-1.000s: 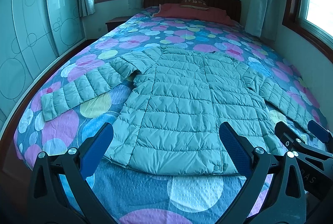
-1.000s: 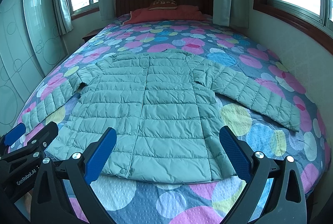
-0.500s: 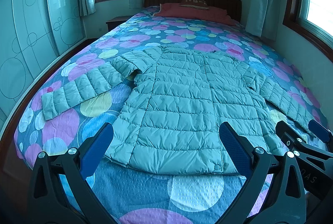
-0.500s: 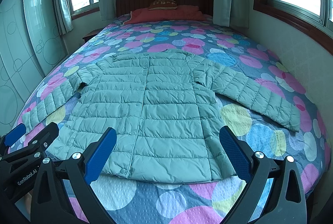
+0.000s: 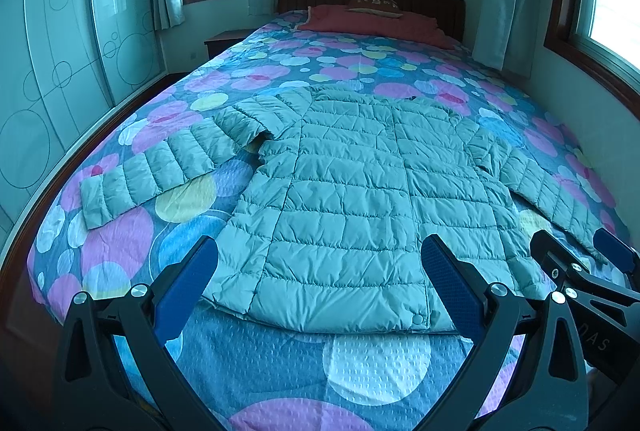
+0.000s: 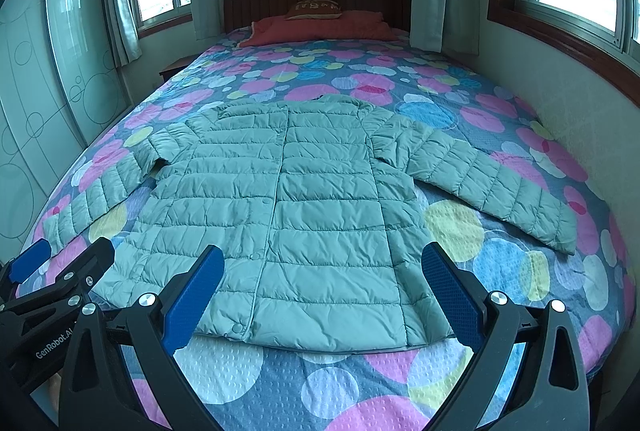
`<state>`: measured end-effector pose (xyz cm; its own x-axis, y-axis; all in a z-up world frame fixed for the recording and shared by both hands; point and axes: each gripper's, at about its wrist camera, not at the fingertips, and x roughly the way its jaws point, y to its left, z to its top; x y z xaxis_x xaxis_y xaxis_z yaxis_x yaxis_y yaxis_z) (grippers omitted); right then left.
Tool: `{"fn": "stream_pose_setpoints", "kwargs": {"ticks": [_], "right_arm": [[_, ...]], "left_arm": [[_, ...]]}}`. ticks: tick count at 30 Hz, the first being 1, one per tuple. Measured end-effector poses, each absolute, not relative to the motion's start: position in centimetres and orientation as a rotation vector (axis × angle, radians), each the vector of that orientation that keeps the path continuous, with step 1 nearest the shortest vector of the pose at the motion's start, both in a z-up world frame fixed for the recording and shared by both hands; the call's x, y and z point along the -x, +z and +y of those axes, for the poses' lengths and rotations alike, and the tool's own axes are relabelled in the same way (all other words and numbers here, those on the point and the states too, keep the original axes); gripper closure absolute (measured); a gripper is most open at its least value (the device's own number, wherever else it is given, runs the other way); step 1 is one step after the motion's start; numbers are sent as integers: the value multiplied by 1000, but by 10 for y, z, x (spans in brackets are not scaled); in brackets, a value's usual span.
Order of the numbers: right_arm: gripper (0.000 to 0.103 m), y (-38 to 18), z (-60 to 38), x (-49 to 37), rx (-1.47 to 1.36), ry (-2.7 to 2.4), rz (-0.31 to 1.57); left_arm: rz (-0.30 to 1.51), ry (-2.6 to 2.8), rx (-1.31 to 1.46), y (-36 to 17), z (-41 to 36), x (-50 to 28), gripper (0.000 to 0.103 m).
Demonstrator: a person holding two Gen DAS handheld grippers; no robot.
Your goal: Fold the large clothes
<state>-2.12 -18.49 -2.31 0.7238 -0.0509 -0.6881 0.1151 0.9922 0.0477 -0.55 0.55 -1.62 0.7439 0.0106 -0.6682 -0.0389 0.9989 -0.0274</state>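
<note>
Both grippers [image 5: 320, 283] [image 6: 320, 283] hang wide open, holding nothing; the puffy jacket [image 6: 288, 199] will probably slide on the bedspread [image 6: 360, 79] mid-fold.

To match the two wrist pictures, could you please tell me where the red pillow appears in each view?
Left wrist view: the red pillow lies at top centre, slightly right, against the headboard.
Right wrist view: the red pillow lies at top centre, against the headboard.
Shared landmark: the green quilted jacket, spread flat on the bed below the pillow.
</note>
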Motion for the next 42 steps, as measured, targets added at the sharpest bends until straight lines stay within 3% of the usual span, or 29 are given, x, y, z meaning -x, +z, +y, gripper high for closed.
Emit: {"fn": "stream_pose_setpoints", "kwargs": {"ticks": [20, 34, 36, 37, 38, 40, 42], "right_arm": [[5, -27, -179, 21, -90, -92, 763], [5, -72, -210, -10, -196, -113, 850], [5, -80, -221, -15, -229, -123, 848], [6, -84, -227, -17, -249, -130, 841], [8, -86, -231, -19, -256, -139, 843], [43, -95, -241, -27, -263, -161, 878], [45, -104, -253, -34, -310, -168, 905]], "left_arm": [[740, 28, 44, -22, 7, 8, 2], [888, 76, 127, -71, 41, -39, 2], [903, 104, 119, -78, 46, -48, 17], [916, 129, 112, -83, 49, -52, 31], [933, 147, 118, -87, 53, -58, 40], [963, 154, 149, -96, 62, -67, 43], [974, 173, 168, -103, 70, -74, 43]]}}
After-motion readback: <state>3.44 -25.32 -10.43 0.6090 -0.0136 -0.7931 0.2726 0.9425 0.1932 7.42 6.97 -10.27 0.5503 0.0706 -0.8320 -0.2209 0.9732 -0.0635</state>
